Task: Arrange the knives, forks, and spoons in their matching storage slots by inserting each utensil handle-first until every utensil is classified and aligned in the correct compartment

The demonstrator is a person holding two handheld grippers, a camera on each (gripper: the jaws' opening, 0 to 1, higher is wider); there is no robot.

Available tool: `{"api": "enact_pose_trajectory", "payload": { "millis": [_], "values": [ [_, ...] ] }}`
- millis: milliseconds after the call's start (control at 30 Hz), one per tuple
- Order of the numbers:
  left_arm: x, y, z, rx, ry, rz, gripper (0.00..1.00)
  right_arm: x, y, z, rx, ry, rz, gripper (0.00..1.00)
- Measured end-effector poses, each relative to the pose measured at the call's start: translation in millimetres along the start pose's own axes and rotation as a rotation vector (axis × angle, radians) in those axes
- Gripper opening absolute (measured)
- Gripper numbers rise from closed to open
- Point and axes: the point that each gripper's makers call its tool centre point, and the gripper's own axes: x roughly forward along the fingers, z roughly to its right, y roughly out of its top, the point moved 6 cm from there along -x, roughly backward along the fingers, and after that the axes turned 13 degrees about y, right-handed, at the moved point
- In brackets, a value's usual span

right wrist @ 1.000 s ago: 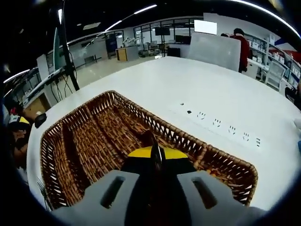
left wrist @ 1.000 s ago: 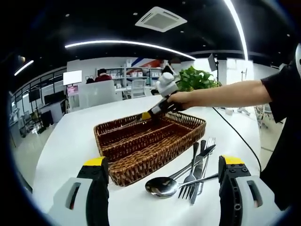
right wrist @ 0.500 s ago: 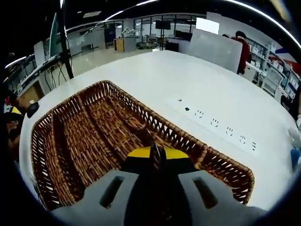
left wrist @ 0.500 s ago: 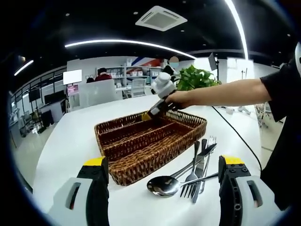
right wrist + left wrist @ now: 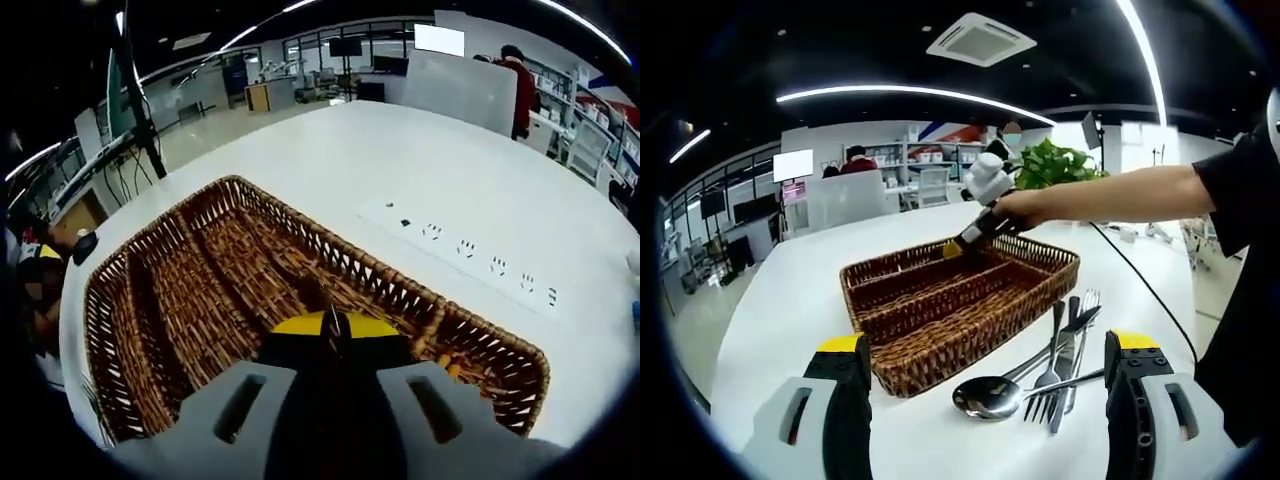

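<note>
A brown wicker basket (image 5: 940,330) (image 5: 300,225) with three long compartments lies on the white table. To its right lie a spoon (image 5: 985,396), two forks (image 5: 1045,385) and a knife (image 5: 1072,345) in a loose bunch. My left gripper (image 5: 990,420) hovers open in front of them, holding nothing. A person's hand holds my right gripper (image 5: 958,245) (image 5: 335,328) over the basket's far end. It is shut on a thin dark utensil (image 5: 316,296) seen edge-on, pointing down into the middle compartment. Which kind of utensil it is stays unclear.
A row of sockets (image 5: 480,265) is set in the table beyond the basket. A black cable (image 5: 1145,285) runs across the table on the right, by a potted plant (image 5: 1060,165). The person's arm (image 5: 1120,200) reaches in from the right. Office shelves and people are far behind.
My right gripper has shifted only slightly above the basket's far end, still shut on the utensil. My left gripper and the utensils on the table have not moved.
</note>
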Motion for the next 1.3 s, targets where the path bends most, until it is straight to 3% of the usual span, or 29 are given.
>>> {"api": "enact_pose_trajectory", "payload": {
  "millis": [67, 133, 233, 467, 767, 900, 1300],
  "values": [
    [1, 0.1, 0.1, 0.001, -0.001, 0.000, 0.99, -1, 1.7, 4, -0.110, -0.075, -0.036, 0.08],
    [1, -0.2, -0.1, 0.002, 0.000, 0.000, 0.99, -2, 2.4, 0, -0.186, -0.096, -0.067, 0.07],
    [2, -0.8, -0.3, 0.003, 0.002, -0.002, 0.99, -4, 6.7, 4, -0.221, -0.154, -0.044, 0.07],
    [2, -0.8, 0.2, 0.007, 0.000, 0.001, 0.99, -14, 11.1, 8, -0.189, -0.177, 0.022, 0.14],
    [5, -0.4, 1.9, 0.002, -0.011, 0.007, 0.99, -22, 8.7, 8, -0.136, -0.166, 0.073, 0.36],
    [5, 2.5, 1.0, -0.005, -0.009, 0.019, 0.99, -29, 3.9, -3, -0.078, -0.139, 0.129, 0.43],
    [5, 10.6, -4.6, 0.000, 0.009, 0.036, 0.99, -57, -8.7, -30, -0.073, -0.135, 0.194, 0.60]
  ]
}}
